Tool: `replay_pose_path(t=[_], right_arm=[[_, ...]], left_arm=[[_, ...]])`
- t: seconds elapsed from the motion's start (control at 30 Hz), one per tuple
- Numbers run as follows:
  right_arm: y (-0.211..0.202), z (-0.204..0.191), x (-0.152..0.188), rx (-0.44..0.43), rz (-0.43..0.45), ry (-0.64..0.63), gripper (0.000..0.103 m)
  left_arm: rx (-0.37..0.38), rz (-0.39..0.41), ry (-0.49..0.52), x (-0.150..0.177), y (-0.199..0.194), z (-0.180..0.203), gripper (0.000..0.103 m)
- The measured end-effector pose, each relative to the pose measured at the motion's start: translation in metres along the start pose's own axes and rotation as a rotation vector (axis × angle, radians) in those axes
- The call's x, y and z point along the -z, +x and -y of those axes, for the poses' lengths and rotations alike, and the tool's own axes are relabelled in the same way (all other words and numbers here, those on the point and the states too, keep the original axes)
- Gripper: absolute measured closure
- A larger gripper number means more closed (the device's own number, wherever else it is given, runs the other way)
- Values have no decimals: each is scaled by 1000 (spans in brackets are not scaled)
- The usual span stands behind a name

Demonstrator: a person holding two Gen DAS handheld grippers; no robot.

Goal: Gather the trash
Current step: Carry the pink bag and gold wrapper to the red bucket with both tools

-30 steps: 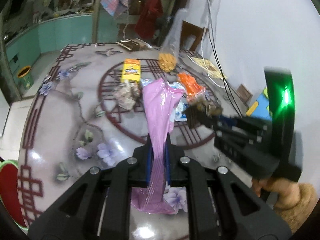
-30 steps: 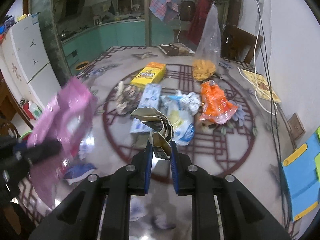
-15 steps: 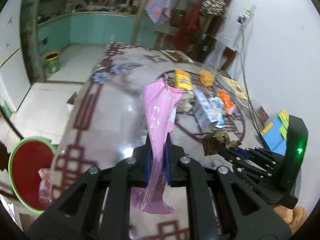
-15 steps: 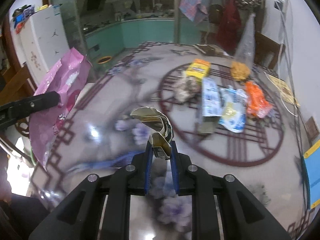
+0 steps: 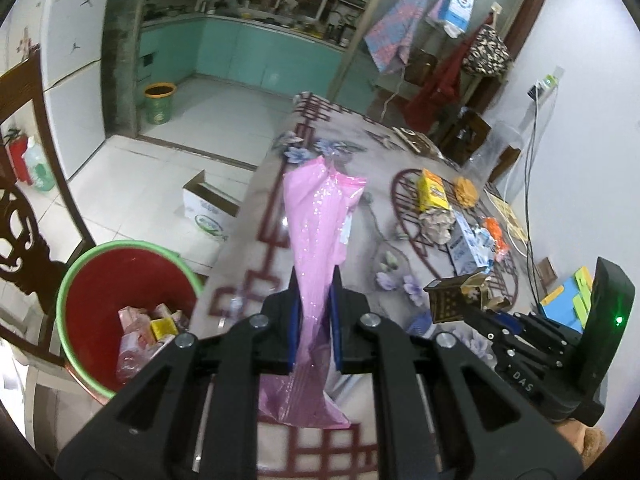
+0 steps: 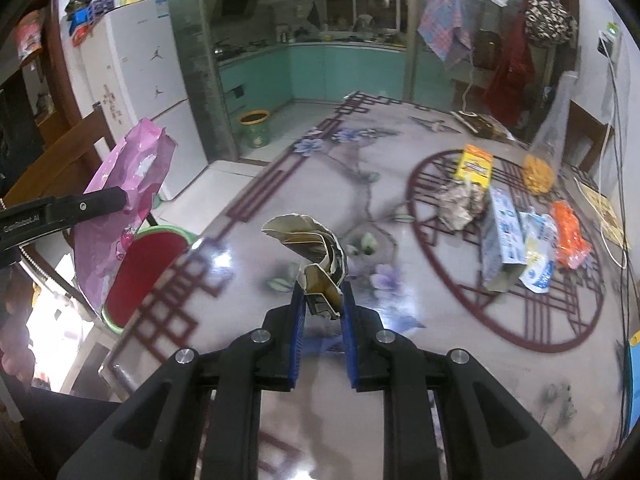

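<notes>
My left gripper is shut on a pink plastic bag that stands up between its pads, above the table's left edge. Beside that edge, on the floor, sits a red bin with a green rim holding several wrappers. My right gripper is shut on a crumpled dark-and-gold carton over the table. In the right wrist view the left gripper carries the pink bag above the red bin. The right gripper with its carton shows at the right of the left wrist view.
More trash lies on the patterned table: a yellow box, crumpled paper, a blue-white carton, an orange wrapper and a clear bag of snacks. A cardboard box and a small green bin stand on the floor. A wooden chair is at the left.
Both grippers have swung left from the trash pile toward the table's left edge, each keeping its load. The red bin has come into view below the pink bag.
</notes>
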State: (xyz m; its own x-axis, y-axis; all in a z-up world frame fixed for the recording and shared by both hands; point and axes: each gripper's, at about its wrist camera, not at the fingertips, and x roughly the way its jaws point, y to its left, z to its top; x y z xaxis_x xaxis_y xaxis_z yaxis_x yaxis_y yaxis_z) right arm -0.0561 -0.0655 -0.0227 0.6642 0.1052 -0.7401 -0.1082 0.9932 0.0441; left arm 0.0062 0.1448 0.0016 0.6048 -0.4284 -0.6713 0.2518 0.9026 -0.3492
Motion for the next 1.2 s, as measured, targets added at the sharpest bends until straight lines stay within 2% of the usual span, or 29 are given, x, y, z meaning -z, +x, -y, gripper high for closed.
replay_pose_path(t=[0.37, 0.6, 1.03, 1.2], right_arm=[[23, -41, -11, -78, -16, -47, 86], [42, -71, -19, -138, -30, -73, 86], [83, -124, -35, -289, -83, -73, 86], [106, -143, -39, -375, -134, -42, 86]], left_arm=[[-61, 16, -69, 2, -17, -52, 92], [-135, 19, -141, 5, -22, -88, 92], [-258, 23, -202, 9, -26, -126, 92], [-289, 21, -233, 9, -26, -140, 92]])
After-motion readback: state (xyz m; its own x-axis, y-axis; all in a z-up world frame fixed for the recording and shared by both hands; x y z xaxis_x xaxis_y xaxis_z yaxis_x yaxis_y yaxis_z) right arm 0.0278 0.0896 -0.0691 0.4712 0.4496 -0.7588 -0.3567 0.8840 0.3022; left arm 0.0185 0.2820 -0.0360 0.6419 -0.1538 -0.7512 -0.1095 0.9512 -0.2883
